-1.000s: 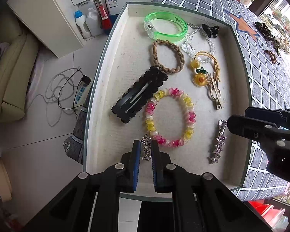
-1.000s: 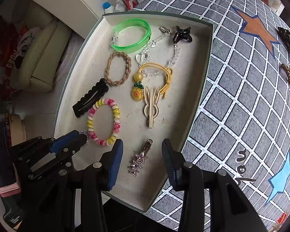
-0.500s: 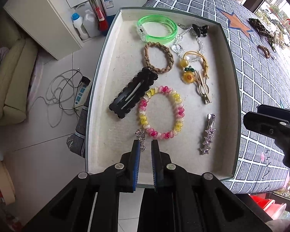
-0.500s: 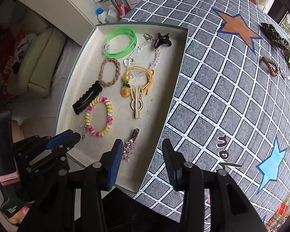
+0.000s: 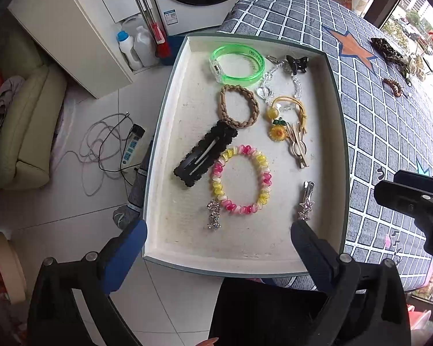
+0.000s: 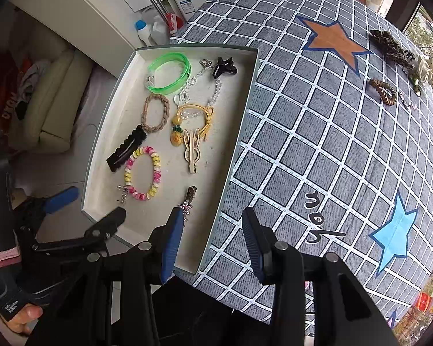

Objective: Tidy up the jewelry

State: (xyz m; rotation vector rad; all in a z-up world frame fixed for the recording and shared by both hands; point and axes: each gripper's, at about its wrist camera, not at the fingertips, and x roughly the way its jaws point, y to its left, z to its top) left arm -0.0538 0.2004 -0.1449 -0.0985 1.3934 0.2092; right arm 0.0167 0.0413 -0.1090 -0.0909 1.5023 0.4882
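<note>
since a second ago the left gripper has just been opening: its fingers, then nearly shut beside the small rhinestone charm, now stand wide with nothing between them, and the charm lies free on the floor of the tray, at about 7 o'clock of the pink and yellow bead bracelet and touching its rim.

around that bracelet, as the left wrist view shows it: the black snap clip lies at 10 o'clock, the braided tan hair tie at 12 o'clock, the green bangle beyond that near the far wall. the sunflower charm with yellow cord sits at 1 o'clock, the gold rabbit clip just beside it. the star hair clip lies at 3 o'clock. a black claw clip and clear bead chain sit in the far right corner.

the right gripper hovers over the tray's near right edge, fingers half open and empty. a leopard scrunchie and brown coil tie lie well apart on the checked tabletop.
</note>
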